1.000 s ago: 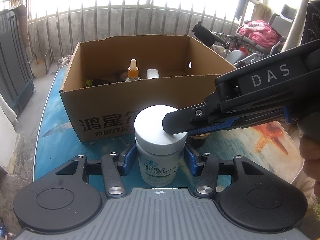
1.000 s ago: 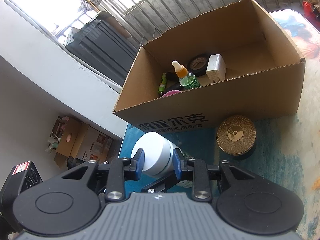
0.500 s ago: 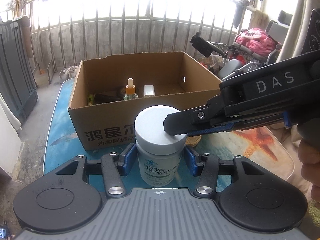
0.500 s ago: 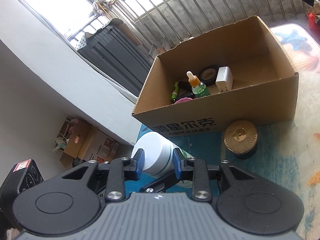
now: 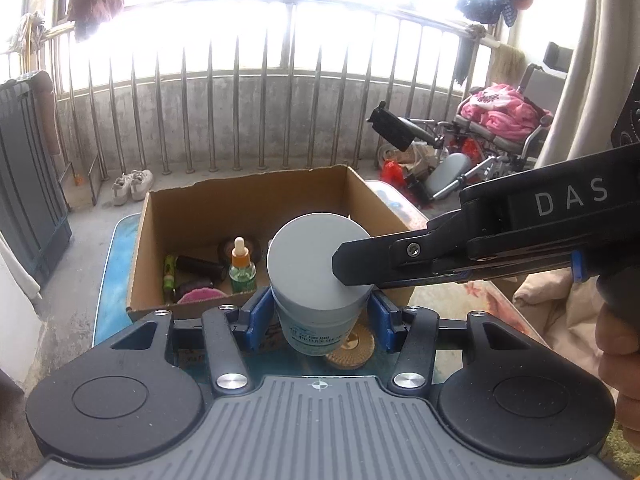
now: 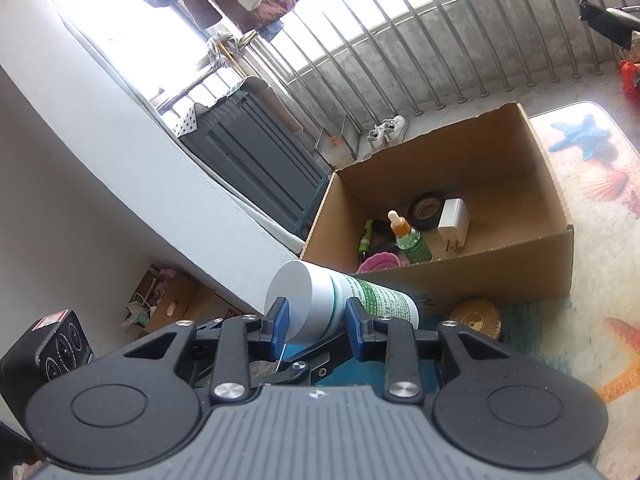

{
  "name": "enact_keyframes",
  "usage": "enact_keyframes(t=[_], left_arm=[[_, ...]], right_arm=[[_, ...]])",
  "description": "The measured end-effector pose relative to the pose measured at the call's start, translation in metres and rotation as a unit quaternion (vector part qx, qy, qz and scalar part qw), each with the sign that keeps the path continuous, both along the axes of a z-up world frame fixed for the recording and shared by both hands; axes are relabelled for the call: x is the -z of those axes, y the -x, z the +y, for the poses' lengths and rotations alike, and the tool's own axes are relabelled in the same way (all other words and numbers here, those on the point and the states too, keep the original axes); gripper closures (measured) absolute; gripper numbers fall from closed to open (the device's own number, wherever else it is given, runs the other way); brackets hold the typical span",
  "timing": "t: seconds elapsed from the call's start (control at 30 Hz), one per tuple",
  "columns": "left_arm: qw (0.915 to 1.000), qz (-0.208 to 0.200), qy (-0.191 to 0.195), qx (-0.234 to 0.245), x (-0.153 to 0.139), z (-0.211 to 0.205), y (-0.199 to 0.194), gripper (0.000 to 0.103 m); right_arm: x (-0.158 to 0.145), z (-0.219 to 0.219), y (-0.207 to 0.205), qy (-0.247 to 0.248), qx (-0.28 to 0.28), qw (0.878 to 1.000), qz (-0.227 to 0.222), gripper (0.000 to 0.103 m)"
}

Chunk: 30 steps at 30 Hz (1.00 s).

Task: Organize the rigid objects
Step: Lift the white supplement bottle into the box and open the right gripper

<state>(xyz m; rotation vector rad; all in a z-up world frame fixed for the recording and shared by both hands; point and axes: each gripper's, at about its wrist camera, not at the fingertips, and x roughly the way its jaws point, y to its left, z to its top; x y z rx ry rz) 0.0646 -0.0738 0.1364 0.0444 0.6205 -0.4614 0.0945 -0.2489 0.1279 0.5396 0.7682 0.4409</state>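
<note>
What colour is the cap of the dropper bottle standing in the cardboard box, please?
Orange, with a pale bulb on top; the dropper bottle shows best in the right wrist view.

Left tongs [image 5: 318, 316] clamp a white jar [image 5: 316, 280]; right tongs [image 5: 356, 260] grip its lid above the cardboard box [image 5: 200, 216]

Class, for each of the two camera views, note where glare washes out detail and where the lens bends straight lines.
Left wrist view: the sky behind the metal balcony railing is blown out white, and the bars bow outward. Right wrist view: the window top left is overexposed and the white wall edge curves; the brown cardboard box stays sharp.
</note>
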Motion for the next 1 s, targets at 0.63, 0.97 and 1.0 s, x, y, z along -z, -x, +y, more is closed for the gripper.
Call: enact_keyframes(t=[0.63,0.97,1.0], left_arm=[[0.9967,0.07,-0.027,0.031,0.007,-0.088,-0.14,0.052],[0.9849,0.166,-0.049,0.003,0.053,-0.1,-0.198,0.052],[0.9838,0.171,-0.053,0.0,0.054,-0.1,-0.202,0.052]], right_arm=[[0.009,-0.082,-0.14,-0.001,0.049,0.998,0.033,0.07],[0.073,-0.096,-0.209,0.003,0.053,0.993,0.105,0.07],[0.076,-0.094,-0.213,0.009,0.052,0.993,0.107,0.07]])
